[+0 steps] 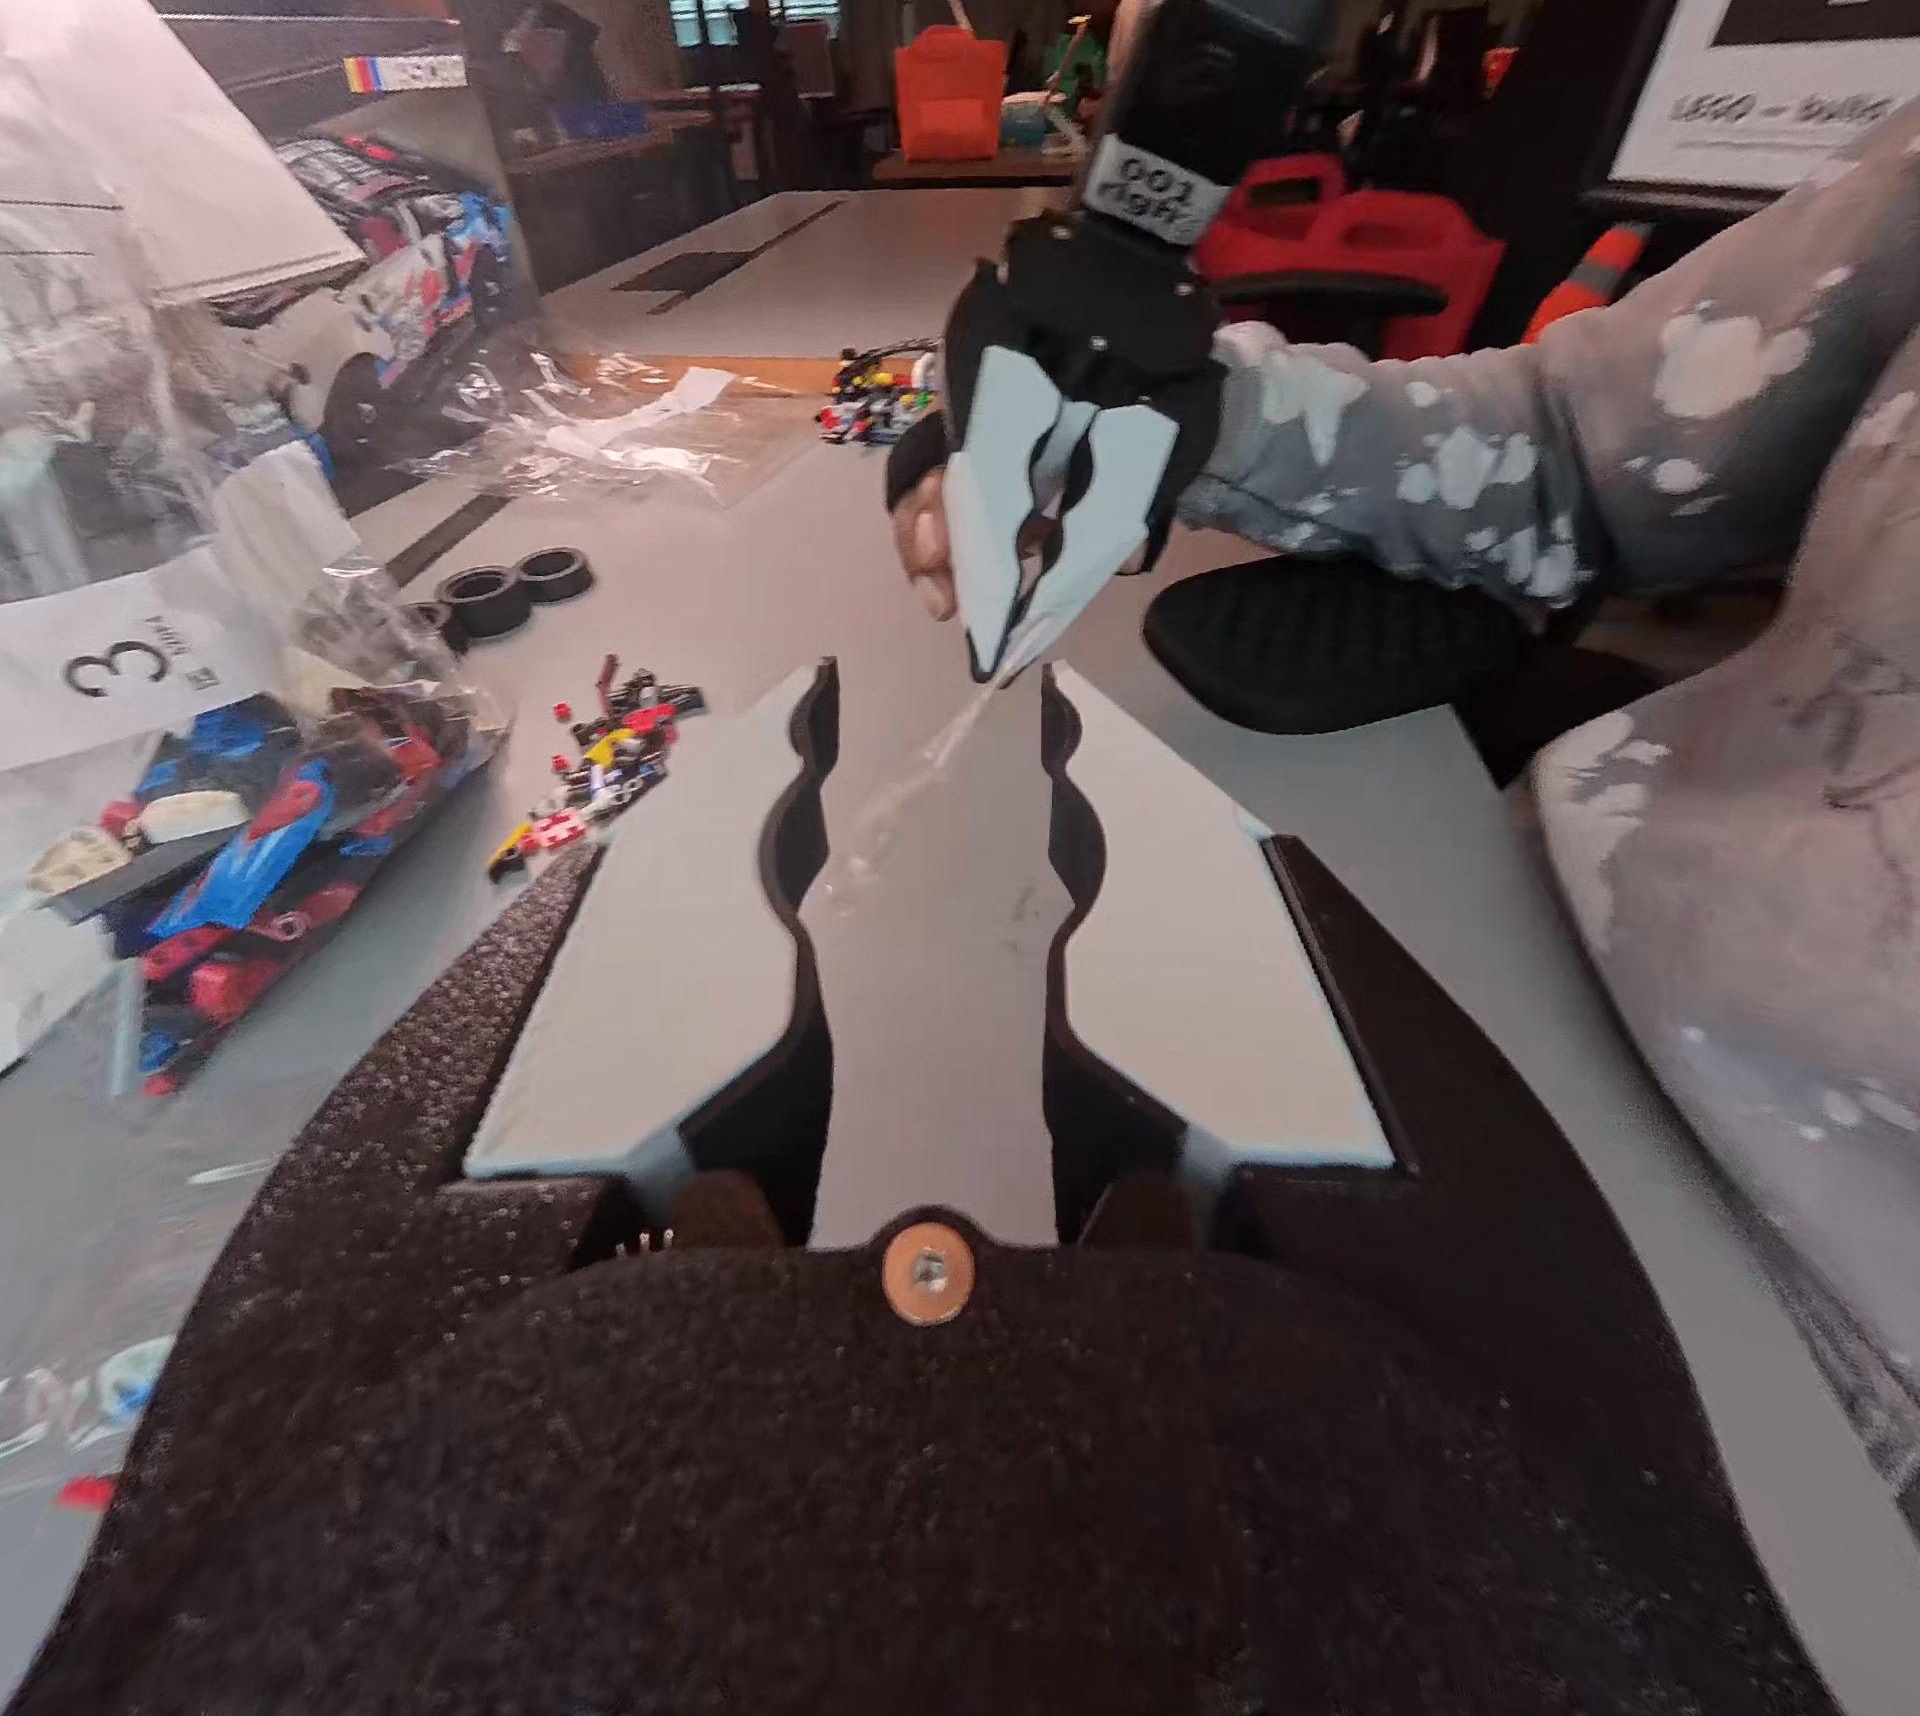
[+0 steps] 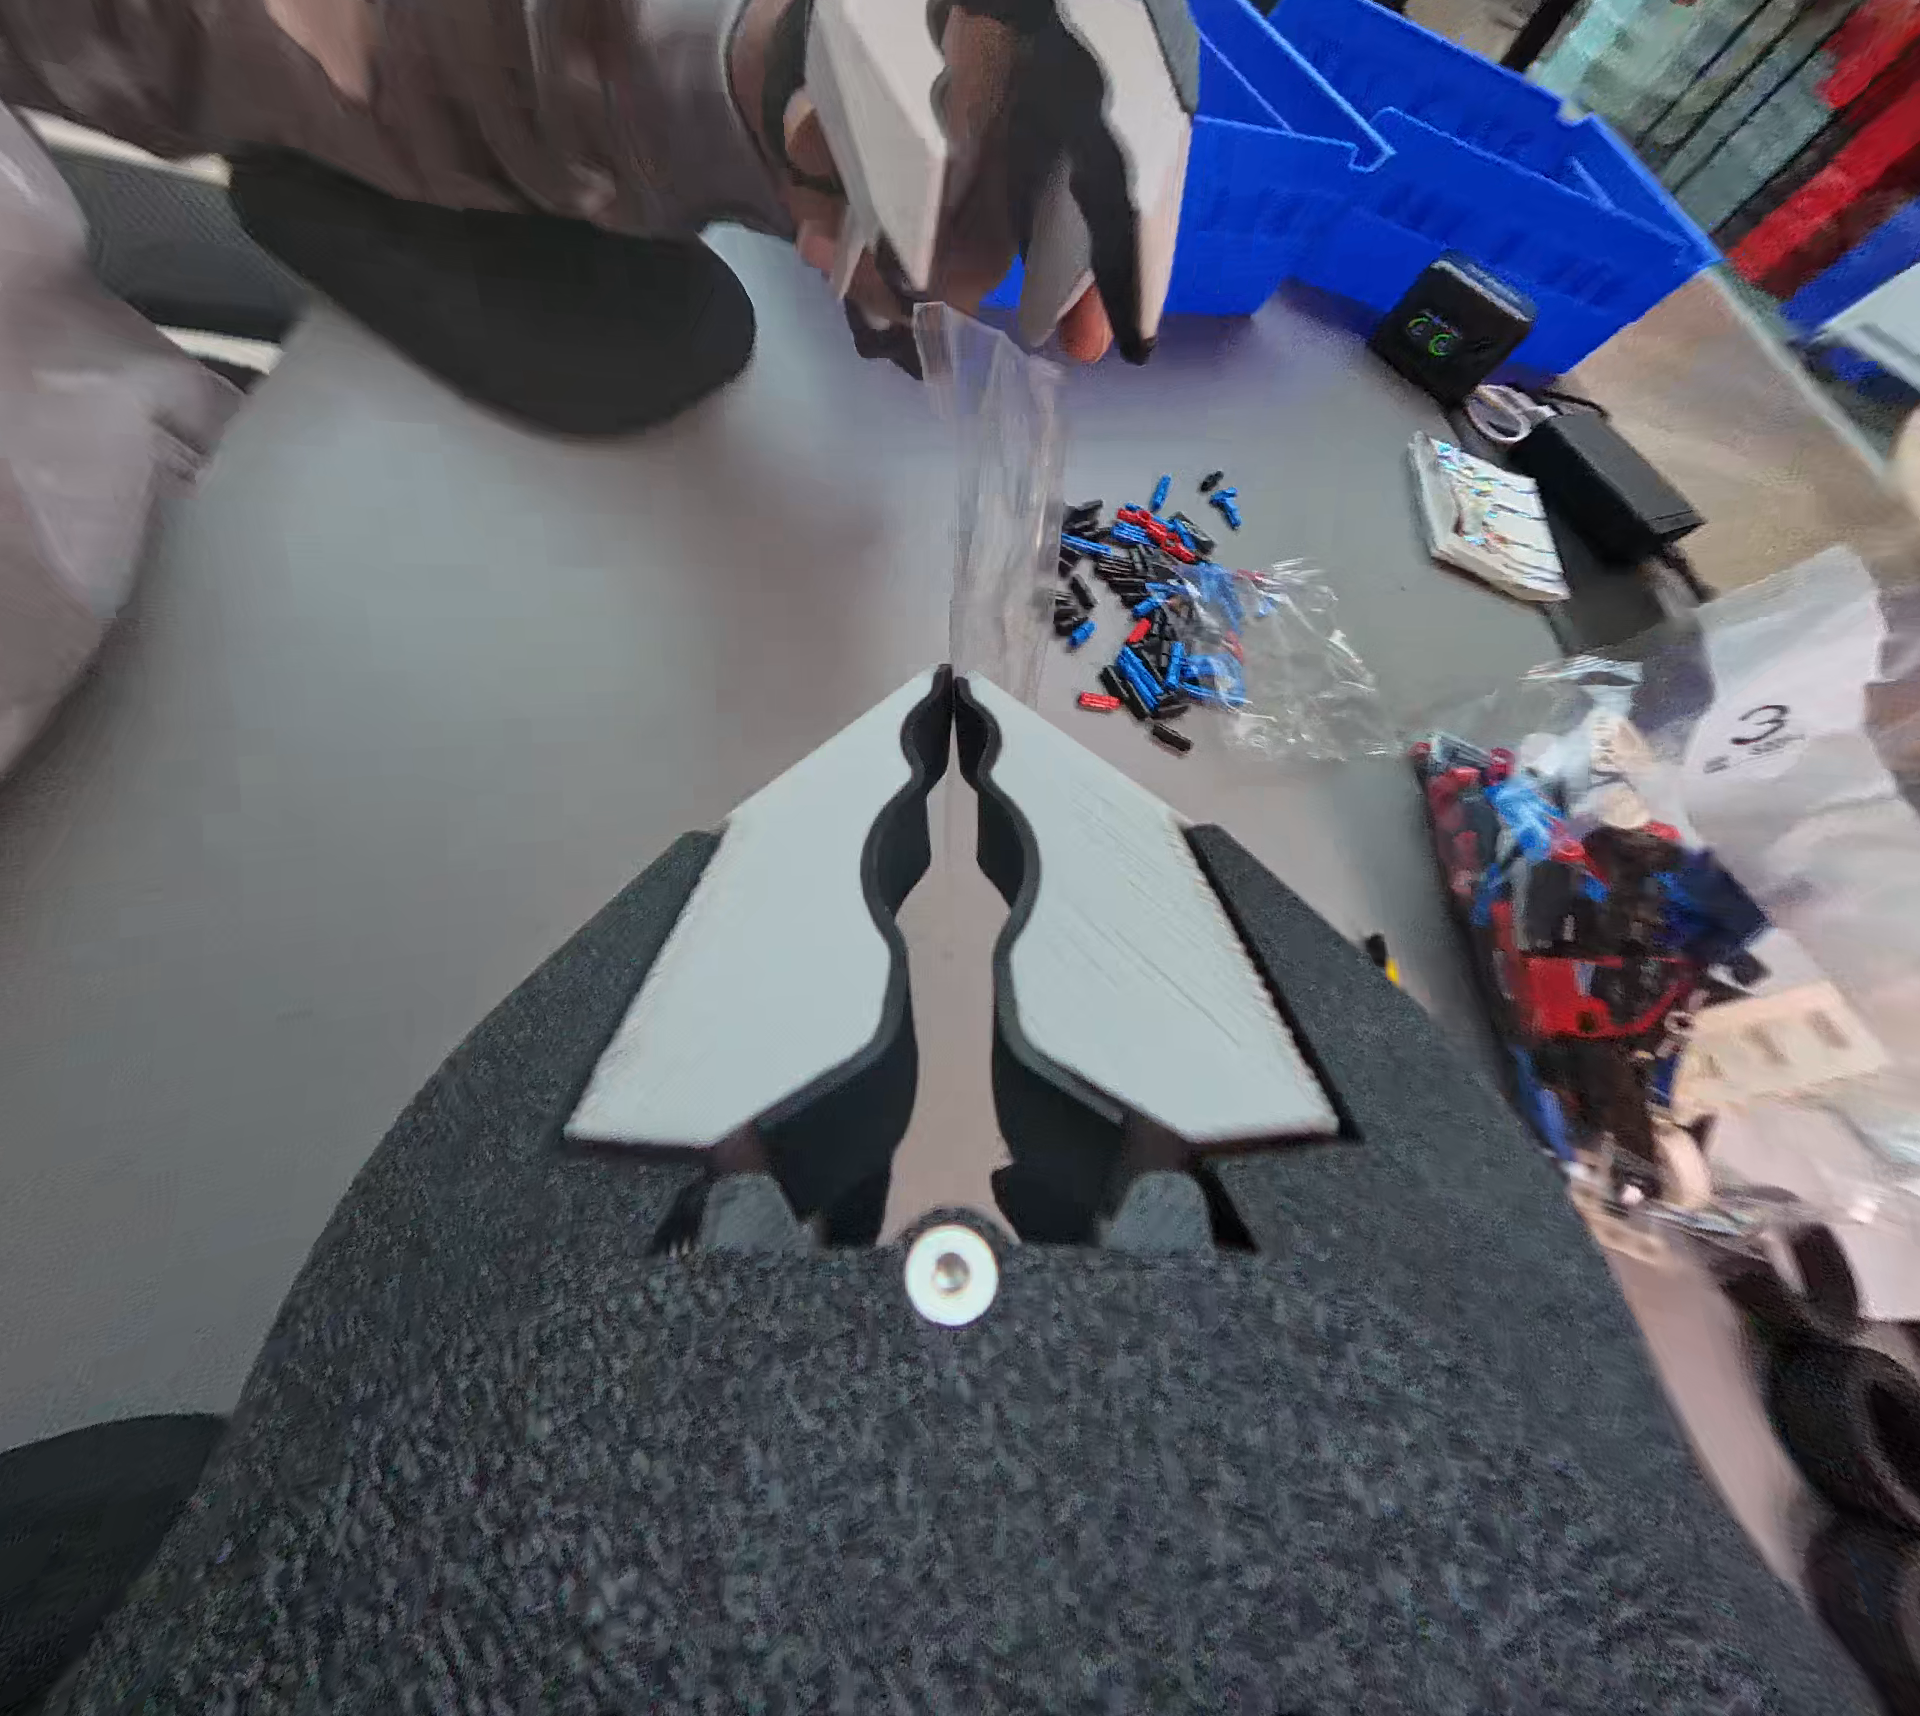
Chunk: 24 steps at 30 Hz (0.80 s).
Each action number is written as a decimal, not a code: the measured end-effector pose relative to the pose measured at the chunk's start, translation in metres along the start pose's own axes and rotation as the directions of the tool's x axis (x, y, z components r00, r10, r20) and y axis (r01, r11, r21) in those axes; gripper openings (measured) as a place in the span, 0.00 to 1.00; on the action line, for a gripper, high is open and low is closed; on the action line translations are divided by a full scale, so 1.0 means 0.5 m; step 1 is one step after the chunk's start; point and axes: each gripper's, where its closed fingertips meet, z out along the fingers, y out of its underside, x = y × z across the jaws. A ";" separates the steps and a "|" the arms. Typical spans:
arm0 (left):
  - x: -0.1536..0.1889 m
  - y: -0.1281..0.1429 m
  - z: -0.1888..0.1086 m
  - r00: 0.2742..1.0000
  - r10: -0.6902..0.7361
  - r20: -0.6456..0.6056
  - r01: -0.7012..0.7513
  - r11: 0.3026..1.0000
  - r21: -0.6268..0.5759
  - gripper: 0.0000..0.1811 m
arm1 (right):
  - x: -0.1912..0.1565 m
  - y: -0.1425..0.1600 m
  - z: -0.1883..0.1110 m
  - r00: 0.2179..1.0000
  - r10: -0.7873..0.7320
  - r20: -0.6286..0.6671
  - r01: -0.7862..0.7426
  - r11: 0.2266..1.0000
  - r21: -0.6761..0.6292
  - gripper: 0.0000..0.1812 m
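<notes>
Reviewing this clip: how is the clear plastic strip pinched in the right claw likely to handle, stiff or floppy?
Probably floppy: the clear plastic strip hangs thin and wrinkled from the shut right claw toward the open left claw. Likely very light, since the fingertips alone hold it. Its glossy film looks slippery, so it may slide out under a pull.

My right gripper (image 2: 951, 695) pinches a clear glossy plastic strip (image 2: 997, 523); matt grey table (image 2: 468, 627); crinkly bag (image 2: 1288, 658) at two o'clock.
</notes>
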 end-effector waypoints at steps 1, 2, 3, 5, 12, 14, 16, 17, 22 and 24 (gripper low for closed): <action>0.011 -0.004 -0.001 0.999 -0.025 -0.046 0.026 0.999 0.019 0.22 | 0.000 -0.009 -0.005 0.996 0.067 0.050 -0.069 0.997 0.021 0.00; 0.018 -0.002 0.000 0.996 -0.044 -0.077 0.046 0.999 0.020 0.22 | 0.003 -0.019 -0.009 0.988 0.126 0.086 -0.131 0.990 0.052 0.00; 0.015 0.010 0.005 0.996 -0.054 -0.069 0.054 0.999 -0.006 0.20 | 0.005 -0.030 -0.014 0.977 0.174 0.124 -0.186 0.978 0.090 0.00; -0.002 0.039 0.015 0.999 -0.039 -0.003 0.039 0.996 -0.076 0.14 | 0.021 -0.051 -0.022 0.953 0.258 0.158 -0.286 0.938 0.197 0.00; -0.003 0.030 0.025 0.981 -0.191 -0.036 0.192 0.981 0.032 0.02 | 0.046 -0.040 -0.033 0.868 0.428 0.251 -0.493 0.798 0.346 0.00; -0.008 0.022 0.020 0.974 -0.224 -0.044 0.227 0.972 0.060 0.02 | 0.049 -0.016 -0.022 0.869 0.444 0.218 -0.493 0.810 0.317 0.00; -0.013 0.029 0.019 0.972 -0.232 -0.037 0.234 0.971 0.048 0.02 | 0.047 0.001 -0.013 0.888 0.425 0.177 -0.459 0.836 0.299 0.00; -0.014 0.032 0.018 0.972 -0.234 -0.033 0.235 0.971 0.048 0.02 | 0.046 0.006 -0.009 0.894 0.417 0.163 -0.448 0.845 0.294 0.01; -0.025 0.023 0.014 0.956 -0.291 -0.043 0.294 0.949 0.111 0.02 | 0.035 0.021 0.009 0.896 0.416 0.155 -0.444 0.858 0.259 0.07; -0.032 0.014 0.010 0.949 -0.313 -0.044 0.316 0.936 0.153 0.01 | 0.035 0.022 0.016 0.889 0.431 0.152 -0.457 0.851 0.258 0.11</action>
